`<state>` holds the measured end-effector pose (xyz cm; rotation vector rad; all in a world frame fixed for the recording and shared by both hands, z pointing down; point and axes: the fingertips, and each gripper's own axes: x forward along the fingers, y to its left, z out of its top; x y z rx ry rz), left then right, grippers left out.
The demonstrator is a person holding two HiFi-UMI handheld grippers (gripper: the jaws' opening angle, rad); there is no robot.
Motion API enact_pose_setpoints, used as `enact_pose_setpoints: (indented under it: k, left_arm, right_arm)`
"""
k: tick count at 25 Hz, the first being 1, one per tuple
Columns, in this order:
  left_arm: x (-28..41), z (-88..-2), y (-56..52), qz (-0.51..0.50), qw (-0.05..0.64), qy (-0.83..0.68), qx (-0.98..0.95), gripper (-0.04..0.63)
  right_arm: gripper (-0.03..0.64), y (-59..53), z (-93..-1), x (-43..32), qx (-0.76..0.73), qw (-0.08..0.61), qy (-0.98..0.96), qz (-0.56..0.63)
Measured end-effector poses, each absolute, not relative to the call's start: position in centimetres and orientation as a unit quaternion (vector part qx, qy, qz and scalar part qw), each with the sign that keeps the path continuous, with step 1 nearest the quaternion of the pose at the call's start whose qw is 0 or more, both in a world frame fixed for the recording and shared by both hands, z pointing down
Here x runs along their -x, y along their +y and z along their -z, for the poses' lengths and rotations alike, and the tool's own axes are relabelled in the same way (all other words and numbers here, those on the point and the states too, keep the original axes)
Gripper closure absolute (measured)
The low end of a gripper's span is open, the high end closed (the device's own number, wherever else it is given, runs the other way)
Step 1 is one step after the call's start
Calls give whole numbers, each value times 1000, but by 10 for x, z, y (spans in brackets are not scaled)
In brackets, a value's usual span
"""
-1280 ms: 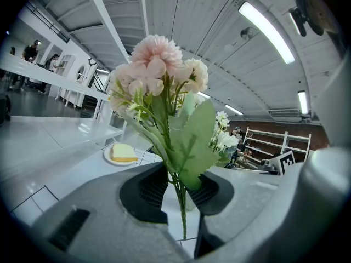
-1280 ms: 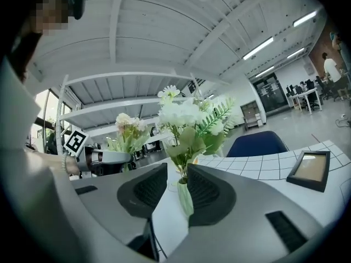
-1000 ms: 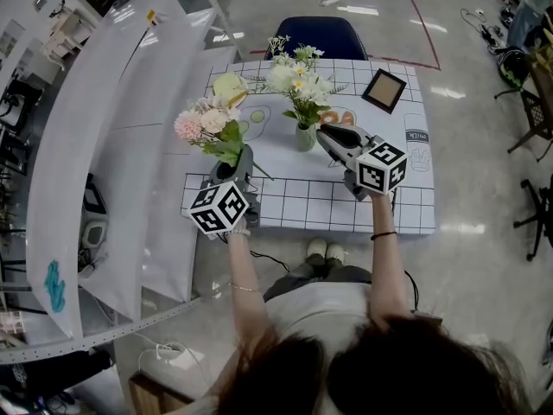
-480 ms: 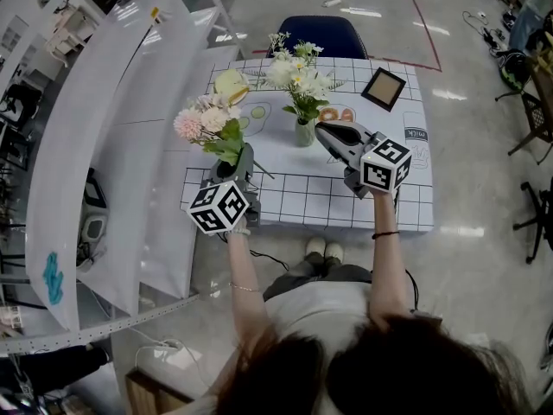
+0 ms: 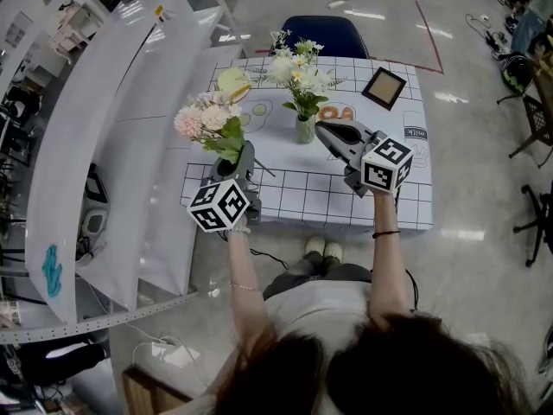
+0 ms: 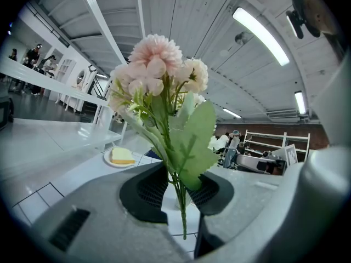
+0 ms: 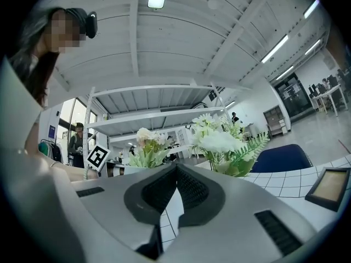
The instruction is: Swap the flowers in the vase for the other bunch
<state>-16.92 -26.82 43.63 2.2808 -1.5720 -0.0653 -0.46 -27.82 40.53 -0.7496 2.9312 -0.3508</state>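
Above the near left corner of the desk [image 5: 389, 204], the pink bunch [image 5: 207, 126] is held upright, its stems clamped between the pads of the left gripper [image 6: 180, 189]. Further in, the right gripper [image 7: 176, 171] is levelled at the vase [image 5: 305, 134] from just beside it. Its jaws have just been closing and are pressed together with nothing between them.

The vase is set near the middle of the desk, and the white bunch [image 5: 296, 74] is still seated in it, so the removal step is judged not yet done. For the next move, the right jaws would have to be reopened and brought round the white stems just above the vase's mouth. The stems would then be drawn straight up, so that the unheld vase is not tipped.

A picture frame [image 5: 384, 89] is seen toward the far right corner, and a plate [image 5: 231, 85] toward the far left.
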Motion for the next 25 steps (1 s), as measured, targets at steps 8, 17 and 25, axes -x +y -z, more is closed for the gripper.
enact_pose_setpoints:
  k: [8, 17, 25]
  left_arm:
    - [167, -435, -266, 23, 182, -560, -808, 506]
    - [166, -433, -263, 24, 180, -562, -807, 506]
    - [167, -432, -262, 25, 178, -564, -806, 506]
  right_arm:
    - [609, -277, -404, 1, 243, 54, 962, 117]
    - [609, -275, -402, -2, 245, 55, 961, 114]
    - [609, -274, -400, -1, 242, 56, 962, 111]
